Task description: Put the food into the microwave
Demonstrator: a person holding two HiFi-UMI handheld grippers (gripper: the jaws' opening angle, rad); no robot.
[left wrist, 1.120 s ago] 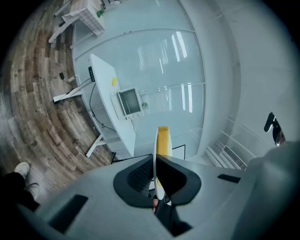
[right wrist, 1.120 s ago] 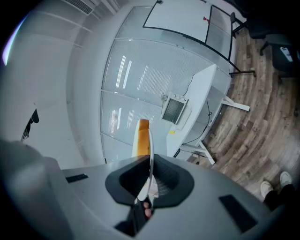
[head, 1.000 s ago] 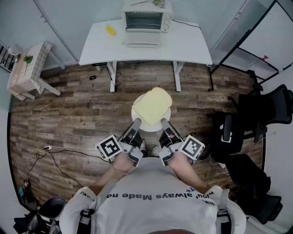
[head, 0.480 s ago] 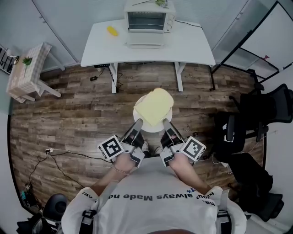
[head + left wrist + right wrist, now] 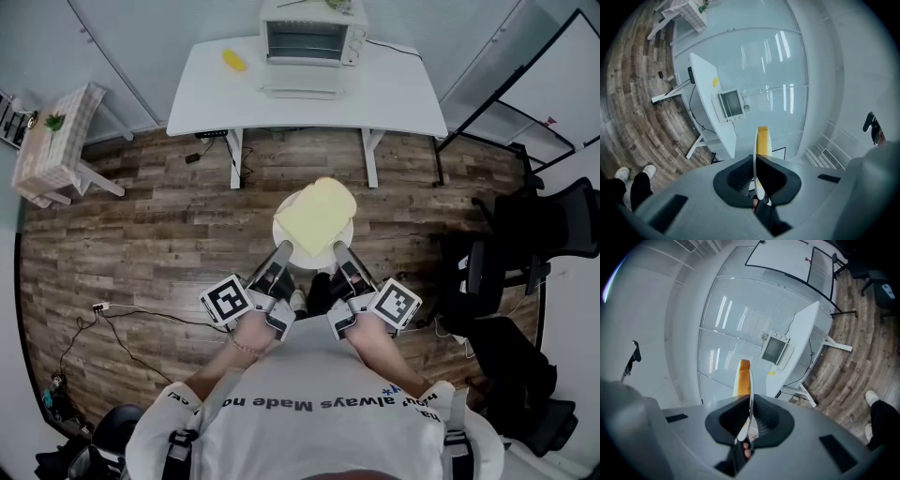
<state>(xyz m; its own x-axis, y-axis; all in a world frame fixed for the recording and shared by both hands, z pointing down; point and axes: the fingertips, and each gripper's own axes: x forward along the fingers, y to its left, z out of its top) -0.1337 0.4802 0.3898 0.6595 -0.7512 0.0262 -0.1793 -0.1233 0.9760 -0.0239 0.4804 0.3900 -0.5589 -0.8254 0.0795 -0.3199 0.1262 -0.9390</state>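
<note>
A white plate point(image 5: 310, 263) carries one pale yellow slice of bread point(image 5: 315, 216), which lies flat and covers most of it, overhanging the far rim. The plate is held in the air above the wooden floor point(image 5: 141, 216), in front of the person. The left hand-held gripper point(image 5: 279, 253) pinches the plate's near-left rim; in the left gripper view the thin white edge stands clamped between its dark pads. The right hand-held gripper point(image 5: 338, 251) is clamped on the near-right rim in the same way. The microwave point(image 5: 307, 37) stands at the back of the white tabletop point(image 5: 398, 94), well apart from the plate; what its chamber holds cannot be made out. A small yellow item point(image 5: 233, 61) lies on the tabletop left of it
</note>
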